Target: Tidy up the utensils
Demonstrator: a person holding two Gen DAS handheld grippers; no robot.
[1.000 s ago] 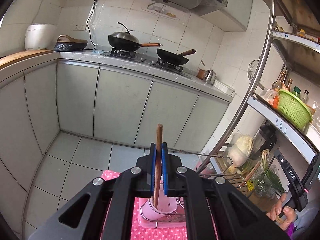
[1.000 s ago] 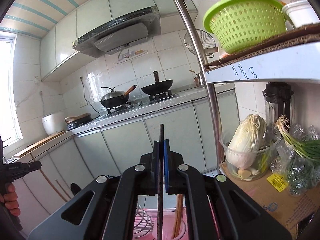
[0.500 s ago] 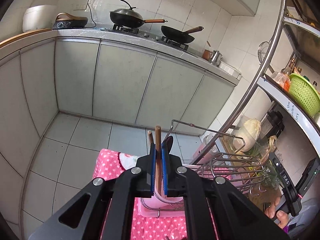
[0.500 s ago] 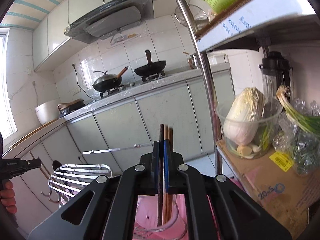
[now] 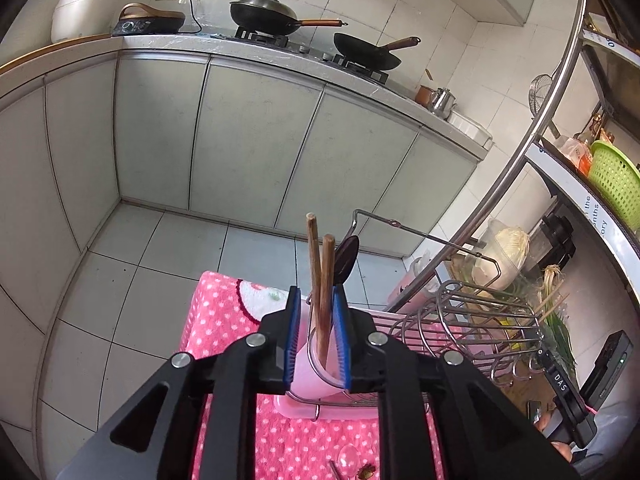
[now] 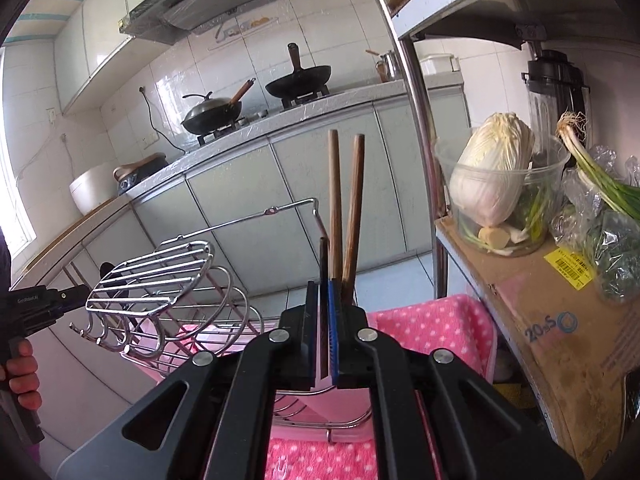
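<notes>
1. Pink plastic utensil cup (image 5: pixel 310 372): it sits in the wire dish rack (image 5: pixel 472 320) on the pink polka-dot cloth (image 5: pixel 212 320), directly under your left hand-held gripper (image 5: pixel 316 344).
2. Two wooden chopsticks (image 5: pixel 320 280): they stand upright in the cup and rise between your left blue pads (image 5: pixel 291 336), which are parted with a gap on either side of the sticks, gripping nothing. Your right view shows the same pair (image 6: pixel 344 216) just beyond the right pads, tips leaning slightly apart.
3. Dark utensil (image 6: pixel 323 280): your right hand-held gripper (image 6: pixel 323 332) is clamped narrowly on its thin stem, held upright just beside the chopsticks. Its black spoon-shaped end (image 5: pixel 346 258) shows behind the sticks in your left view.
4. Rack edges: a raised wire handle bar (image 6: pixel 256 216) crosses behind the cup, and curved wire dividers (image 6: pixel 160 280) fill the space to your right gripper's left.
5. Steel shelf post (image 6: pixel 416 120): it rises close on the right, with a cardboard box (image 6: pixel 540 320) and a tub of cabbage (image 6: pixel 492 184) beside it.
6. Open room: bare tiled floor (image 5: pixel 140 260) lies beyond the cloth's far edge, up to the grey cabinets (image 5: pixel 248 140).
</notes>
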